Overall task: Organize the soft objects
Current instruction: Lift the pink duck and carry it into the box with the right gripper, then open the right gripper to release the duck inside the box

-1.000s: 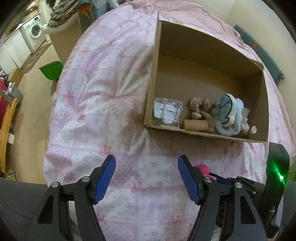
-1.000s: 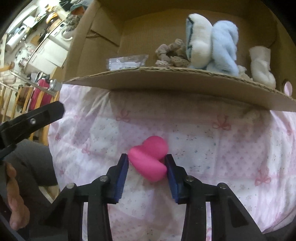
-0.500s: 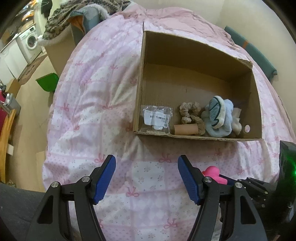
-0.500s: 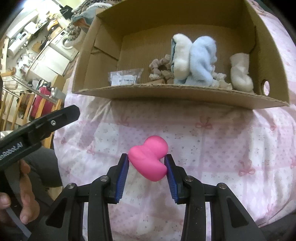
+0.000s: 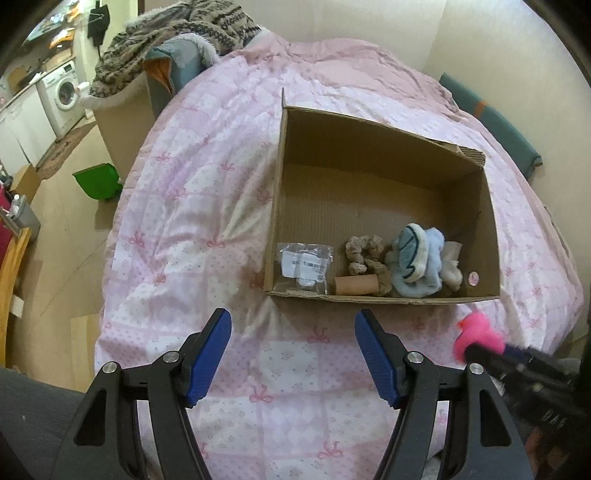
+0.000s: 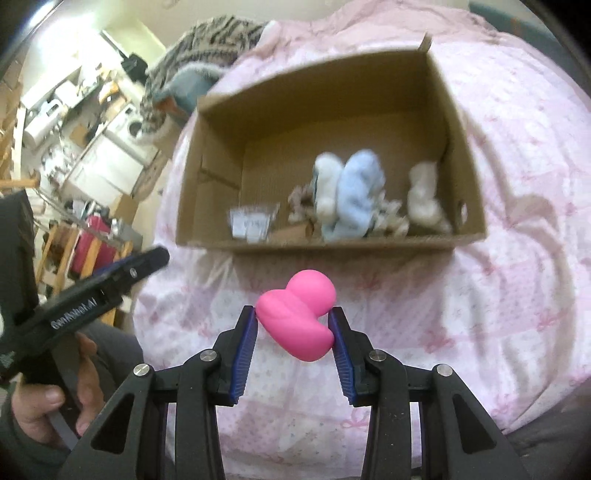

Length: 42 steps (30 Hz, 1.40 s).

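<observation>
The right gripper (image 6: 292,328) is pinching the pink rubber duck (image 6: 297,317) at six o'clock from the cardboard box (image 6: 465,155); the rounded, squashy duck could be squirting free before clearing the box's near wall. The left gripper (image 5: 293,356) is gaping wide, carrying nothing.

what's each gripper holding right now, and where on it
Right gripper pinches the pink duck toy across its body sides. Left gripper is open, holding nothing.

Bed (image 5: 207,192) covered in a pink patchwork quilt with bow print, filling most of both views. Cream wall (image 5: 369,22) behind the far end. A striped knit blanket (image 5: 177,33) heaped on a beige unit beside the bed. Light wood-tone floor (image 5: 66,206) to one side, with a green plastic bin (image 5: 98,181) standing on it. White washing machine (image 5: 61,94) further back under a counter. Teal cushion (image 5: 491,122) along the bed's opposite edge. Wooden chair frame (image 5: 11,266) at the view's margin.
</observation>
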### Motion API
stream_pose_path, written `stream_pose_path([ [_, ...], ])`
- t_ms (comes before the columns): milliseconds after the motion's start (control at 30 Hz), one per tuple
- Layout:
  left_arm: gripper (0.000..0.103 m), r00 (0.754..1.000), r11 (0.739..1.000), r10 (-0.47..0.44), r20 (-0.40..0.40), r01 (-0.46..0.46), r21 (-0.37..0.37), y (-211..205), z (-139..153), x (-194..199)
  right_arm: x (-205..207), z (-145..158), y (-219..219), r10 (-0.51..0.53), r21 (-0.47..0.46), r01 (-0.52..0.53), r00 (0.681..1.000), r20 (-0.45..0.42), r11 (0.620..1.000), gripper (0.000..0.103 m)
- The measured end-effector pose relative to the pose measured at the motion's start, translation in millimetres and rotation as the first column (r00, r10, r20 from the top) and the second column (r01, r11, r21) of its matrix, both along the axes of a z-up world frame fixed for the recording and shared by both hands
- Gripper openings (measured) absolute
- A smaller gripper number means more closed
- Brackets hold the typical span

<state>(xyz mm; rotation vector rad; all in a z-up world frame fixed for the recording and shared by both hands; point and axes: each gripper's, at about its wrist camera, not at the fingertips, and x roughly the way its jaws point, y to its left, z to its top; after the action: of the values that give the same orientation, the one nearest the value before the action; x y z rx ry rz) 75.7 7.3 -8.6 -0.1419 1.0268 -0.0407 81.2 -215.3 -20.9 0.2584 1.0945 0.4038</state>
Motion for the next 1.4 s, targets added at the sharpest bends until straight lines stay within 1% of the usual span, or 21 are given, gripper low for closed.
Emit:
stream_pose_path([
  [67, 0.067, 1.000, 1.000, -0.009, 0.005, 0.009, -0.008, -1.0, 8.1, 4.7, 2.7, 13.7, -5.5, -0.011, 0.007, 0.011, 0.999, 0.035, 1.000, 0.042],
  [133, 0.067, 1.000, 1.000, -0.015, 0.025, 0.015, 0.000, -3.7, 19.3, 10.2, 9.3, 25.7, -11.2, -0.021, 0.011, 0.021, 0.998, 0.061, 1.000, 0.042],
  [267, 0.067, 0.997, 0.999, -0.031, 0.065, 0.031, 0.008, -8.1, 39.2, 24.3, 26.1, 42.8, -23.5, -0.037, 0.014, 0.036, 0.995, 0.094, 0.999, 0.042],
  [367, 0.067, 0.996, 0.999, -0.033, 0.080, 0.033, 0.002, -8.8, 48.0, 38.6, 42.5, 48.0, -28.0, -0.048, 0.005, 0.048, 0.992, 0.113, 0.999, 0.042],
  [467, 0.067, 0.996, 0.999, -0.038, 0.082, 0.037, 0.012, -11.7, 48.6, 52.8, 57.7, 47.9, -32.3, -0.064, 0.000, 0.065, 0.991, 0.118, 0.998, 0.042],
  [600, 0.067, 0.995, 0.999, -0.052, 0.084, 0.051, 0.014, -15.4, 38.3, 66.8, 74.6, 35.7, -36.8, -0.086, -0.008, 0.087, 0.991, 0.101, 0.996, 0.042],
  [733, 0.067, 0.995, 0.998, -0.061, 0.083, 0.060, 0.022, -17.9, 20.6, 70.3, 85.5, 7.9, -40.1, -0.111, -0.019, 0.112, 0.992, 0.055, 0.993, 0.042],
  [867, 0.067, 0.996, 0.998, -0.064, 0.066, 0.064, 0.002, -18.7, 3.3, 71.9, 92.5, -12.0, -36.4, -0.123, -0.071, 0.124, 0.992, 0.010, 0.990, 0.042],
  [1000, 0.067, 0.995, 0.998, -0.058, 0.076, 0.058, 0.003, -18.1, 3.1, 72.7, 95.5, -21.1, -29.9, -0.107, -0.118, 0.105, 0.994, -0.008, 0.987, 0.042],
  [1100, 0.067, 0.997, 0.999, -0.050, 0.065, 0.052, -0.017, -16.7, 2.1, 73.4, 97.0, -29.6, -28.5, -0.108, -0.135, 0.102, 0.993, -0.039, 0.986, 0.042],
  [1167, 0.067, 0.997, 0.999, -0.051, 0.060, 0.052, -0.017, -16.9, 1.3, 73.5, 96.5, -31.3, -28.7, -0.108, -0.133, 0.101, 0.993, -0.046, 0.986, 0.042],
  [1267, 0.067, 0.996, 0.999, -0.053, 0.065, 0.054, -0.004, -18.2, 1.7, 73.2, 95.1, -27.4, -30.0, -0.111, -0.124, 0.107, 0.993, -0.031, 0.987, 0.043],
  [1300, 0.067, 0.996, 0.999, -0.051, 0.069, 0.051, -0.002, -17.7, 1.9, 72.8, 95.0, -26.5, -30.7, -0.112, -0.121, 0.108, 0.993, -0.025, 0.987, 0.044],
  [1333, 0.067, 0.996, 0.999, -0.047, 0.072, 0.047, -0.002, -16.9, 2.4, 72.5, 94.5, -26.0, -32.3, -0.114, -0.116, 0.110, 0.993, -0.024, 0.987, 0.048],
  [1367, 0.067, 0.996, 0.999, -0.043, 0.072, 0.044, -0.003, -15.7, 2.6, 72.1, 94.5, -25.0, -33.2, -0.118, -0.113, 0.115, 0.993, -0.022, 0.987, 0.055],
  [1400, 0.067, 0.996, 0.999, -0.043, 0.072, 0.044, -0.006, -14.8, 2.7, 71.8, 94.1, -23.5, -33.9, -0.123, -0.110, 0.120, 0.992, -0.015, 0.987, 0.057],
])
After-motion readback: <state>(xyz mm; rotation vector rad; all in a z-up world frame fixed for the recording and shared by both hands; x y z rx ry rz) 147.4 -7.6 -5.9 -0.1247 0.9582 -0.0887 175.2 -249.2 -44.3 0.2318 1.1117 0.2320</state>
